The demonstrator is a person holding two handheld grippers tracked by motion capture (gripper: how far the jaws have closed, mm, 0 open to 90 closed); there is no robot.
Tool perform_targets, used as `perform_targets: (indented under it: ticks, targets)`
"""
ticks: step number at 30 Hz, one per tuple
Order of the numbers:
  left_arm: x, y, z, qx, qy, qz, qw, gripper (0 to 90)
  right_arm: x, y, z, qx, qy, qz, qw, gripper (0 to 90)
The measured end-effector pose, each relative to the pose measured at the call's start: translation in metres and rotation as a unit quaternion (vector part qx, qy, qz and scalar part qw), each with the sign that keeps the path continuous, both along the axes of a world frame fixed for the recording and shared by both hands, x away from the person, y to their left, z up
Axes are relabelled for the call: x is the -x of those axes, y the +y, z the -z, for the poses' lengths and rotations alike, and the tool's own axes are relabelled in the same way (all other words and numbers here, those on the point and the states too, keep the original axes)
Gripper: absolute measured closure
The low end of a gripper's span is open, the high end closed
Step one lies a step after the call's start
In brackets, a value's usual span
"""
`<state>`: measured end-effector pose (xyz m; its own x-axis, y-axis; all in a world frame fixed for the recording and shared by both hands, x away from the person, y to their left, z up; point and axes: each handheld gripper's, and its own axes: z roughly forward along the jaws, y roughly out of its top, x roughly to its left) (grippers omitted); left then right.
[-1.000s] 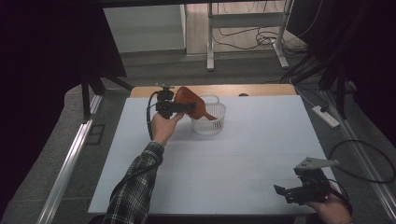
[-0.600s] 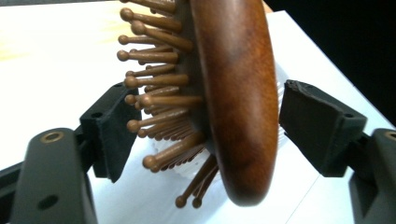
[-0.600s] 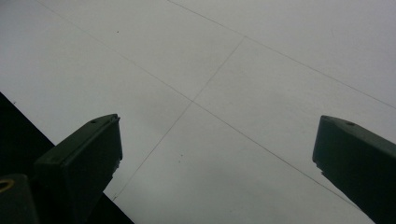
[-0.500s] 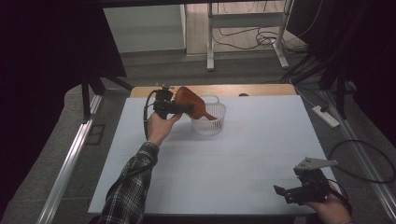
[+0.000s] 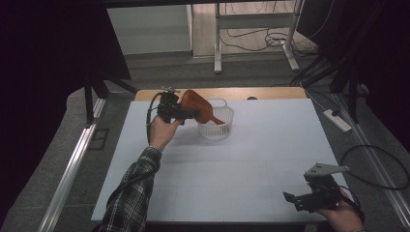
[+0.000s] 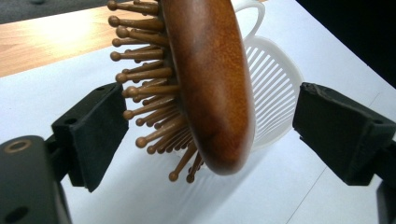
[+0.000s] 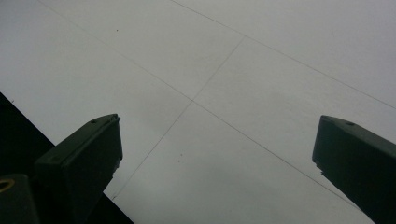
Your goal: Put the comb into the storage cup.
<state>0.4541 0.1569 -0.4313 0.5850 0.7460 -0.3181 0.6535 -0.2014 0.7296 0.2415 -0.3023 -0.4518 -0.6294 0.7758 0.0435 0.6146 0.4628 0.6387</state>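
A brown wooden hairbrush (image 5: 196,106) leans with its head up on the rim of a white slatted basket (image 5: 217,130) at the far middle of the table. My left gripper (image 5: 191,114) is at the brush's raised end. In the left gripper view the brush (image 6: 210,84) stands between the jaws, bristles toward the left pad (image 6: 98,130). The right pad (image 6: 341,130) is well clear of the wood. The jaws have just been opening and the left gripper (image 6: 210,121) is open. My right gripper (image 5: 290,198) rests open near the front right corner, above bare table (image 7: 217,140).
The white table top (image 5: 241,169) has a wooden strip (image 5: 261,93) along its far edge. A metal rail (image 5: 72,169) runs along the left side. A power strip (image 5: 337,121) and cables lie on the floor at the right.
The left hand has barely shifted beside the basket, and the brush still leans on the rim. The right hand has kept still.
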Motion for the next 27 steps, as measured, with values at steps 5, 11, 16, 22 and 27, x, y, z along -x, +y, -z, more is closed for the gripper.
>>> perform_targets:
  ticks: [5,11,16,22,27]
  targets:
    - [0.002,0.002,0.000,-0.004,-0.001,0.001,1.0000,8.9,0.000,0.001,0.000,0.002,-0.002,-0.002,1.0000,1.5]
    - [0.005,0.004,-0.002,-0.018,-0.014,0.005,0.9997,5.8,0.001,0.001,0.000,0.005,-0.004,-0.003,1.0000,1.4]
    - [0.007,0.006,-0.002,-0.025,-0.021,0.010,0.9994,4.1,0.001,0.001,0.000,0.006,-0.004,-0.003,1.0000,1.4]
    - [0.011,0.009,-0.001,-0.037,-0.024,0.017,0.9989,2.6,0.001,0.001,0.000,0.005,-0.004,-0.002,1.0000,1.3]
    - [0.015,0.013,0.000,-0.034,-0.033,0.020,0.9987,1.3,0.001,0.001,0.000,0.006,-0.003,-0.001,1.0000,1.3]
